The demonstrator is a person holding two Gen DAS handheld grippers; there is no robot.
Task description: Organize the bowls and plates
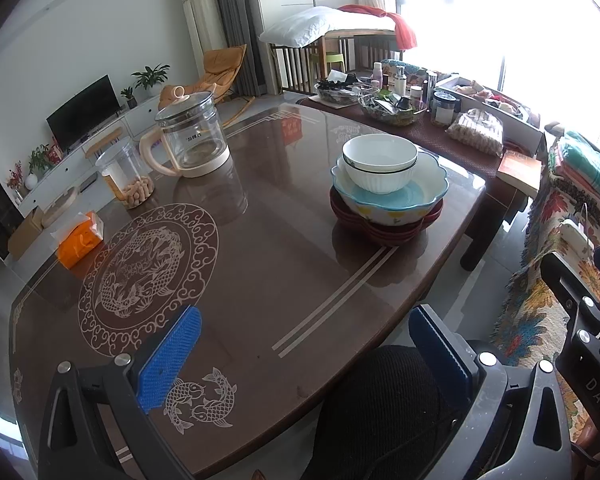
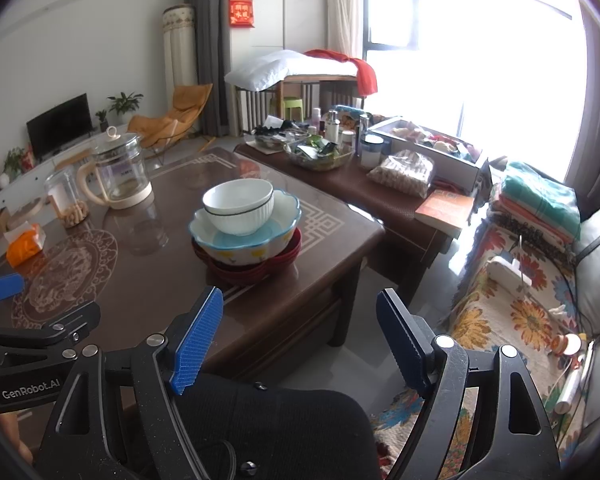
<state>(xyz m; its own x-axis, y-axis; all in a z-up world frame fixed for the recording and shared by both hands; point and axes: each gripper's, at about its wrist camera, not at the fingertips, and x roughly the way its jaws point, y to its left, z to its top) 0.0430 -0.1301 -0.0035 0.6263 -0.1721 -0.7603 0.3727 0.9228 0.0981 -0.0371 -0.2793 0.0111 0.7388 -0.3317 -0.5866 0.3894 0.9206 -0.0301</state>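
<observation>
L gripper [image 1: 304, 356] fingers spread wide, nothing btw them, hovering over near edge of bench [image 1: 260, 264]. R gripper [image 2: 300, 340] same: fingers spread, empty, off bench corner over a dark chair back [image 2: 284, 428]. Both well apart from the dishes. Stack sits mid-bench toward far right side: white bowl [image 2: 239, 205] nested in scalloped blue bowl [image 2: 246, 236], that on red plates [image 2: 248, 270]. Biggest at bottom, so stack looks stable & sorting prob done or nearly. Kettle [image 1: 190, 140], jar [image 1: 126, 180], tissue pack [image 1: 80, 240] stand left, clear of stack.
</observation>
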